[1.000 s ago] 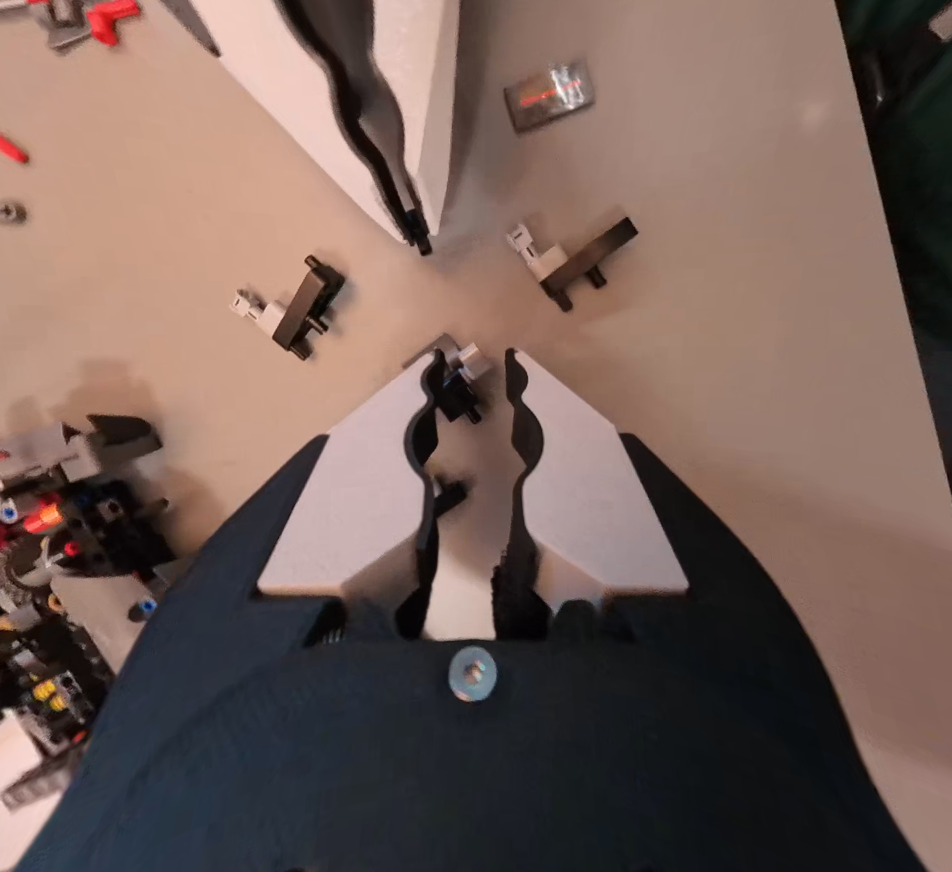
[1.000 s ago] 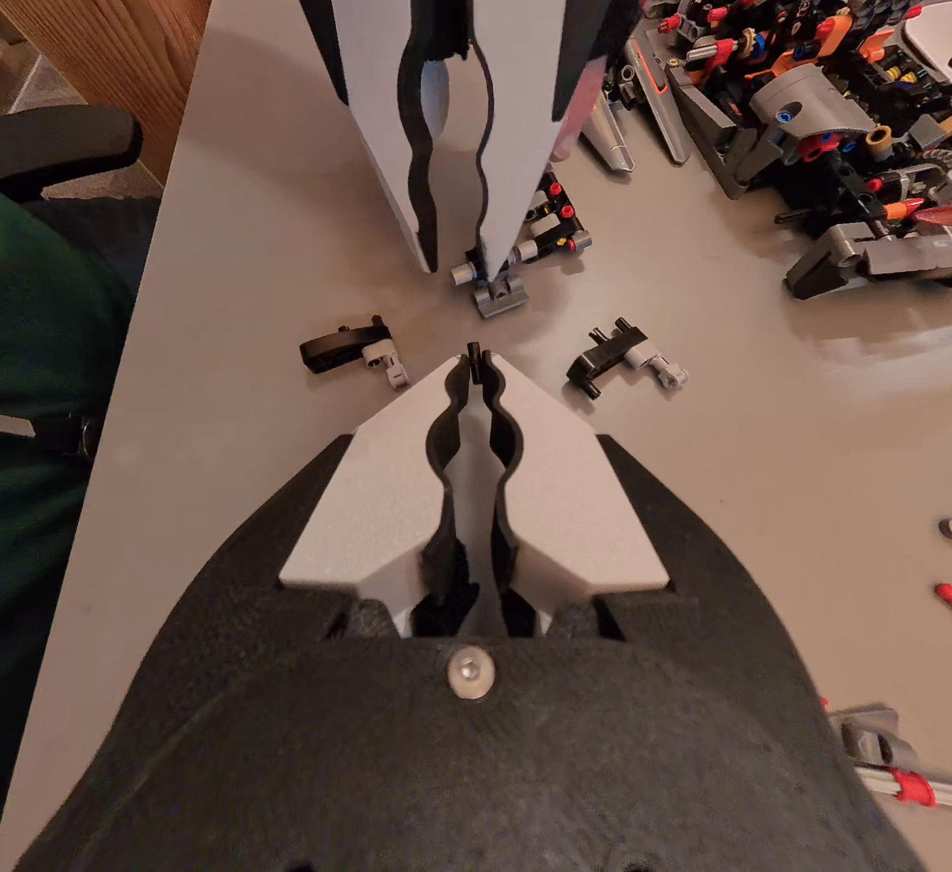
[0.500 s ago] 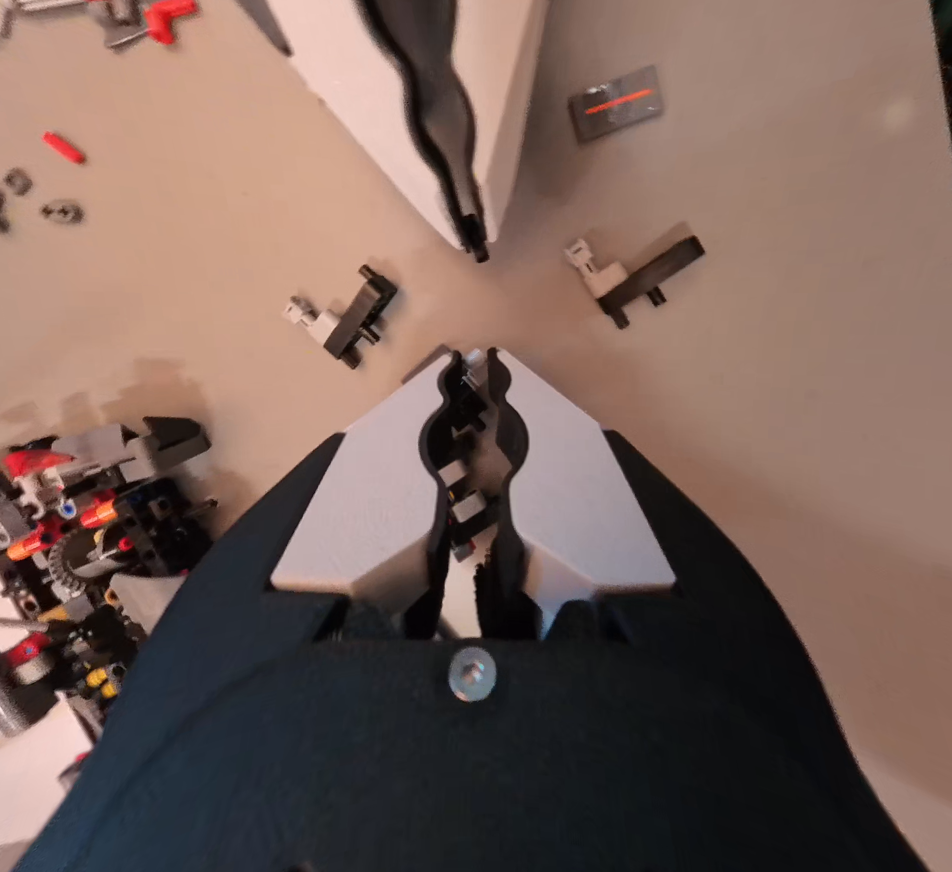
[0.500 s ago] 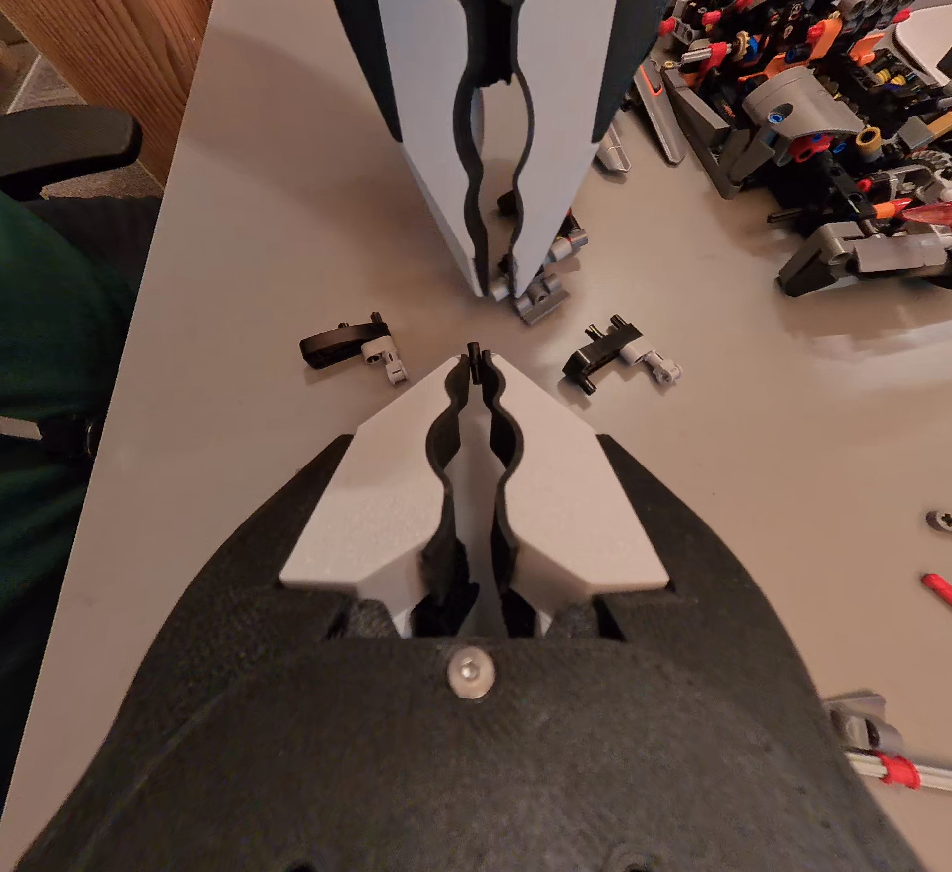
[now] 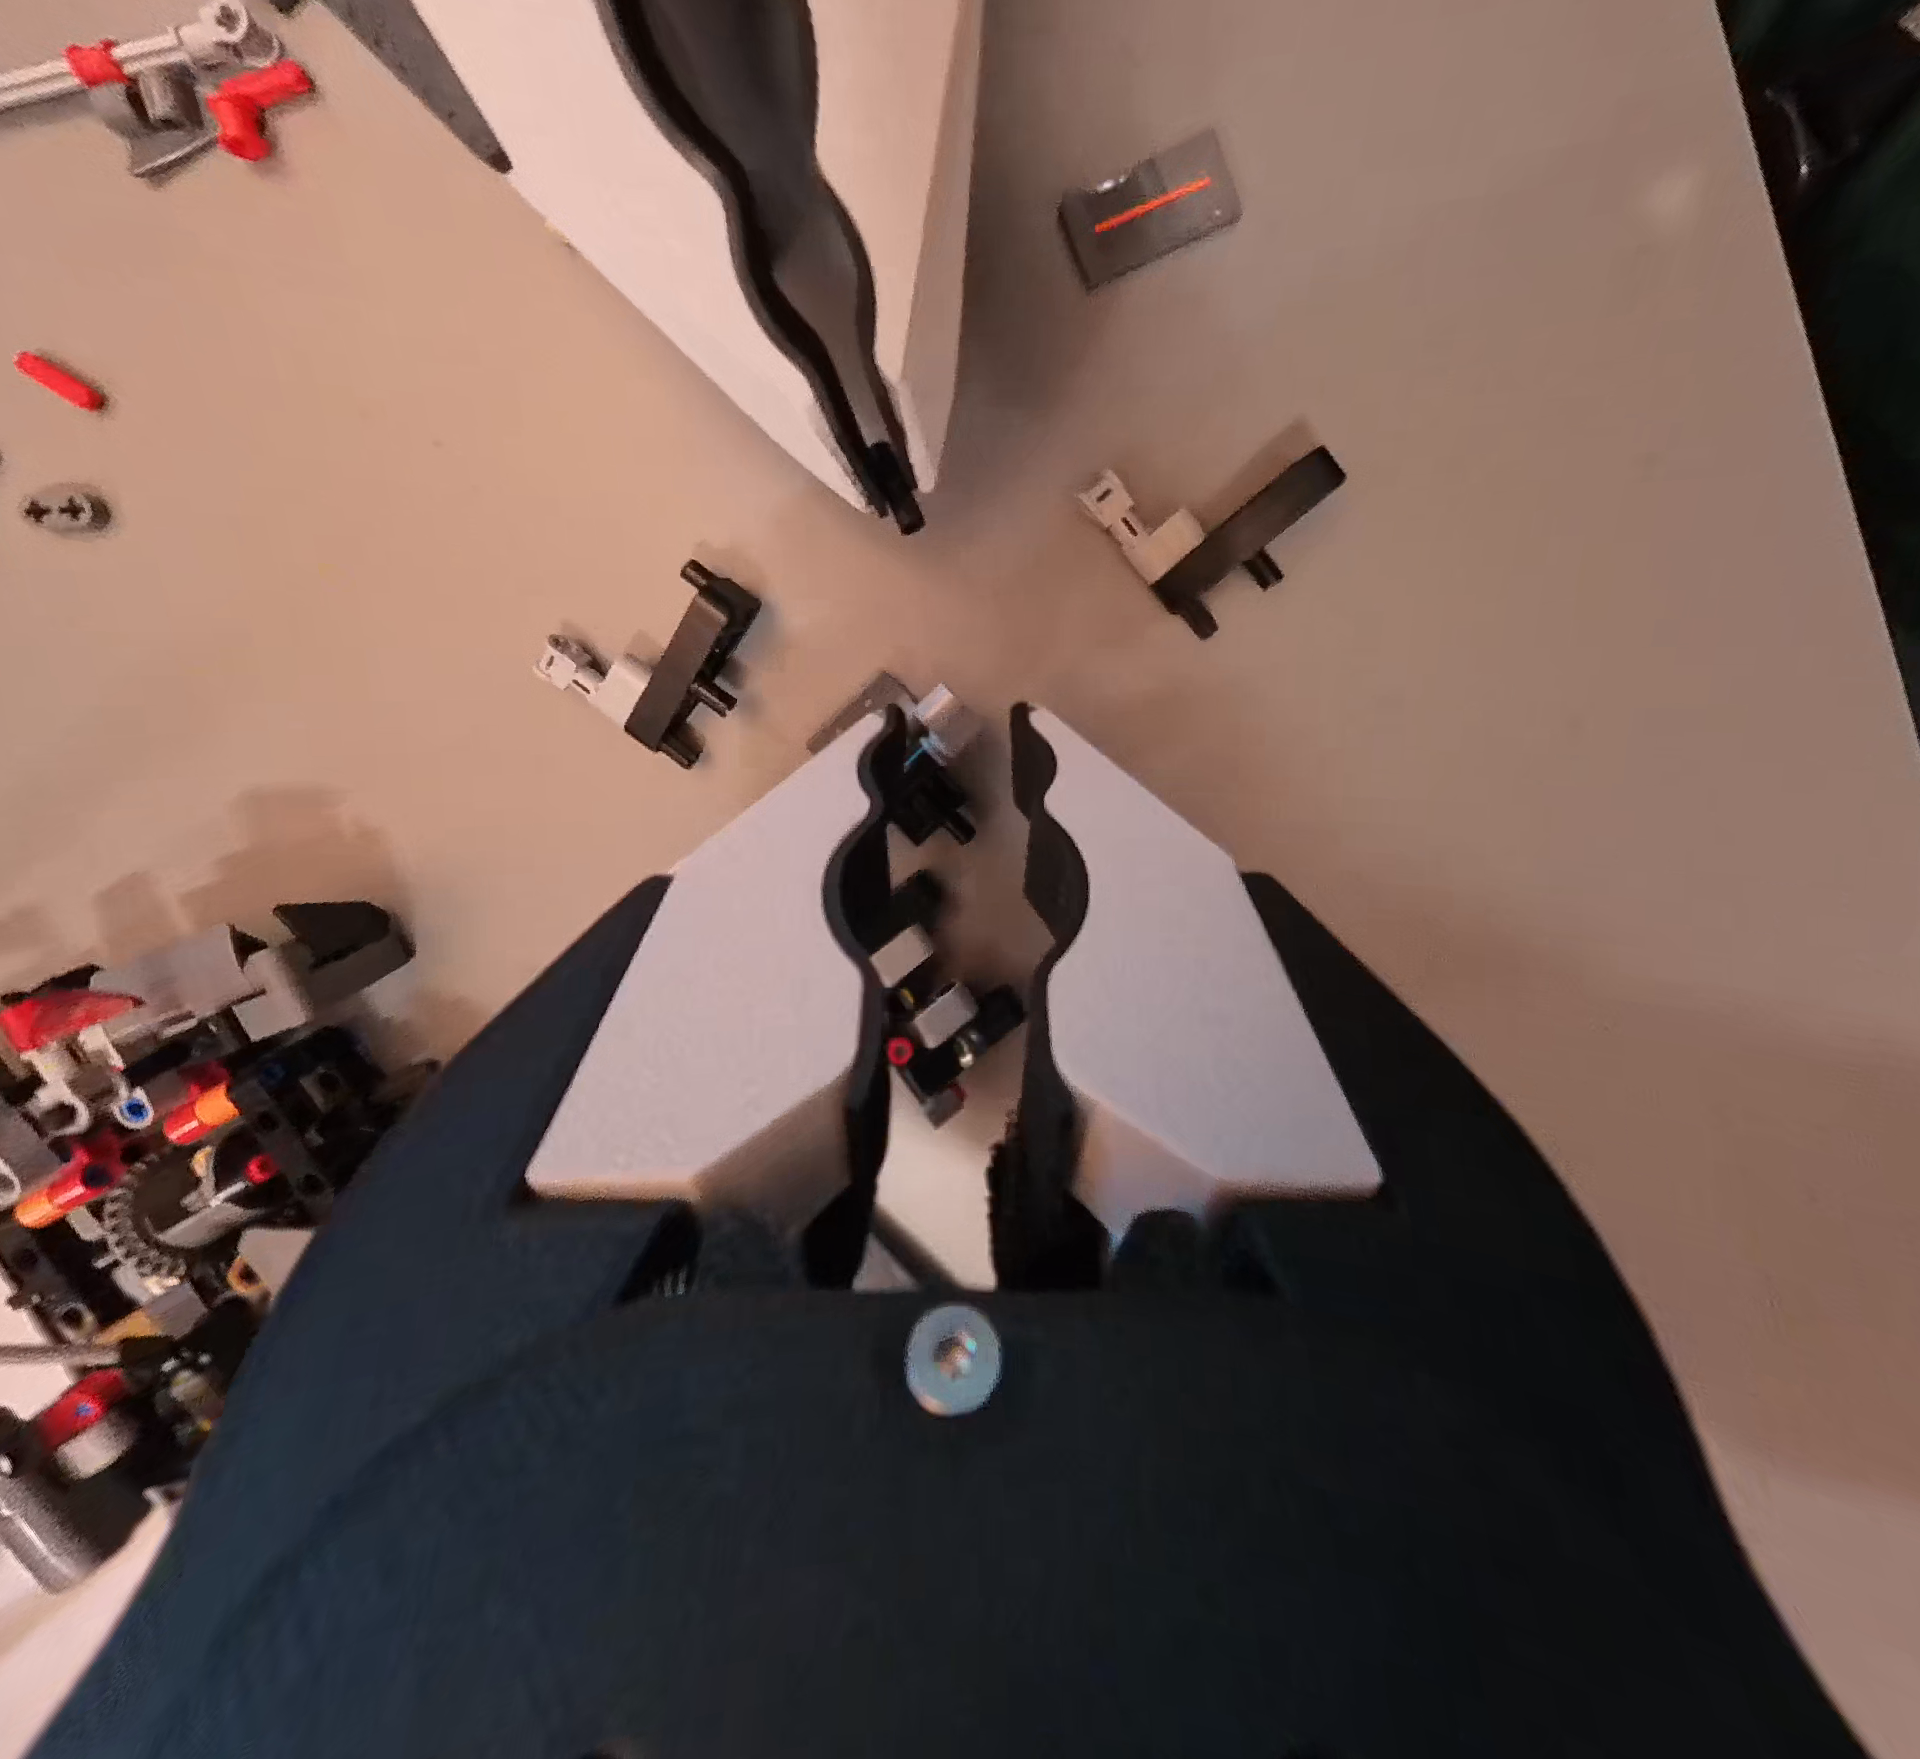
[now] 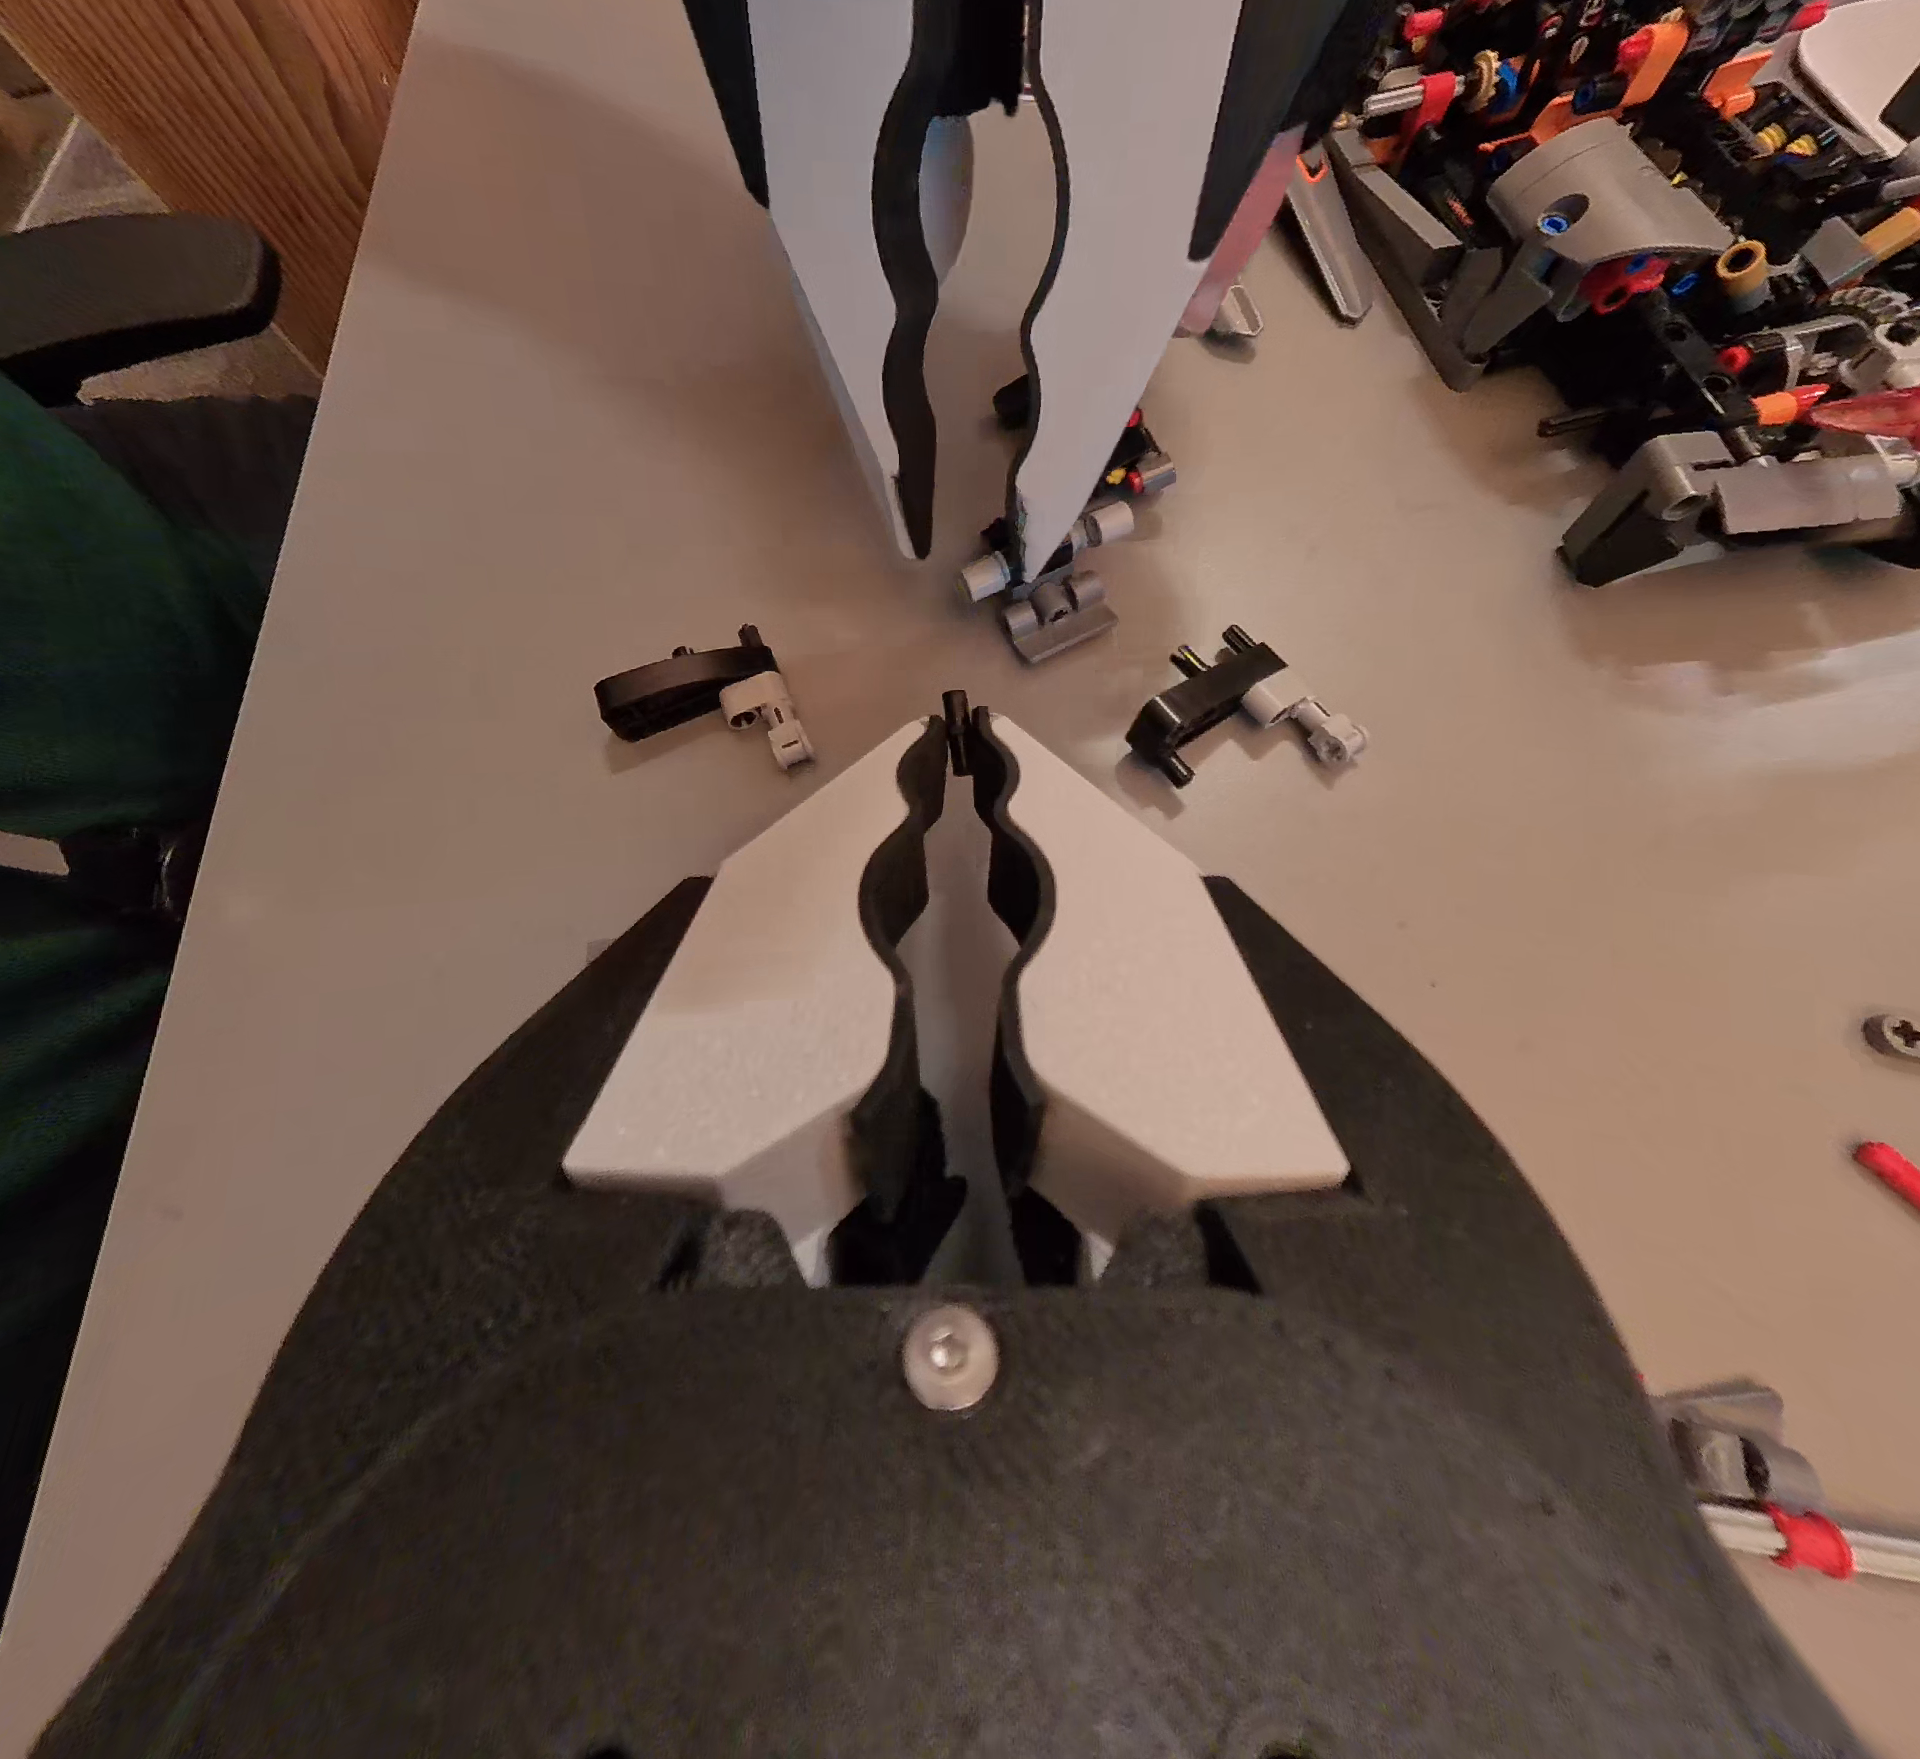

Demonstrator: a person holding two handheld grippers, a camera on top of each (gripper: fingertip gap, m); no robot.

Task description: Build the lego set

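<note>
The lego set (image 6: 1662, 182), a large part-built model in black, grey, orange and red, is seen on the pale table (image 6: 520, 359), off to the right in the right wrist view. A small black pin (image 6: 955, 727) is pinched between the closed fingertips of the right gripper (image 6: 957, 733), just above the tabletop. The left gripper (image 5: 951, 722) is held with its fingers apart over a small grey and black sub-assembly (image 5: 935, 930) lying on the table; whether its fingers touch the piece cannot be told. Two black beams with light grey connectors (image 6: 701, 691) (image 6: 1236, 701) lie on either side. A dark tile with a red stripe (image 5: 1151, 208) lies well apart. No containers are visible.
</note>
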